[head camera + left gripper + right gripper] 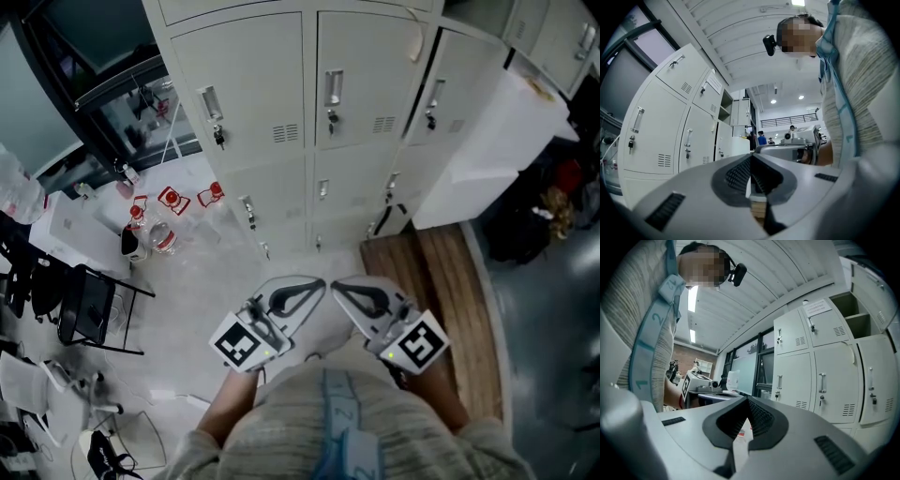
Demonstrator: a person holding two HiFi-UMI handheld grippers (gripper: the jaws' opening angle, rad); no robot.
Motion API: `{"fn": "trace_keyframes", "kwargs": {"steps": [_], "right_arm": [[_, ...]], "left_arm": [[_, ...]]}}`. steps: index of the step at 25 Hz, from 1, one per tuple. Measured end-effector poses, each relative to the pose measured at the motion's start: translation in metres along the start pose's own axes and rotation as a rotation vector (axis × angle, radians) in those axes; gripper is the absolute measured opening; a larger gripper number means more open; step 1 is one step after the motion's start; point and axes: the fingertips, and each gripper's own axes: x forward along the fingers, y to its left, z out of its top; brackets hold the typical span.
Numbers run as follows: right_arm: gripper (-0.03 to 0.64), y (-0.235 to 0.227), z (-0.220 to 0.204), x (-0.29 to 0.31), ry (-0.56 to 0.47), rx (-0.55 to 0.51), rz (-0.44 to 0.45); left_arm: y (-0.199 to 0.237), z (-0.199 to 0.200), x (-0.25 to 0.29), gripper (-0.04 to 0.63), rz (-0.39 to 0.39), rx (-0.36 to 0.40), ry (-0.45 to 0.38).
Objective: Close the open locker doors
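My left gripper (314, 284) and right gripper (342, 287) are pinched closed and empty, so a hard poke could make the open locker door (448, 98) bounce back.

A locker area in a large workplace hall, more lab or workshop than home. A bank of pale metal lockers (309, 122) with handles, key locks and vent slots fills one wall. Left of the lockers runs a dark-framed glass partition (66, 56). On the pale floor before them are bottles (173, 200) and a black chair (89, 309). Beyond the lockers' far end there is a railed mezzanine (787, 121) under ceiling lights.
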Motion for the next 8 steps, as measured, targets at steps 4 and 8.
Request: {"fn": "trace_keyframes", "kwargs": {"steps": [4,8], "right_arm": [[0.002,0.010,-0.001,0.000,0.000,0.003,0.016],[0.002,0.012,-0.009,-0.009,0.036,0.018,0.007]], "left_arm": [[-0.010,-0.003,-0.003,0.005,-0.011,-0.015,-0.001],[-0.016,-0.006,-0.001,0.005,-0.028,-0.022,0.001]]}}
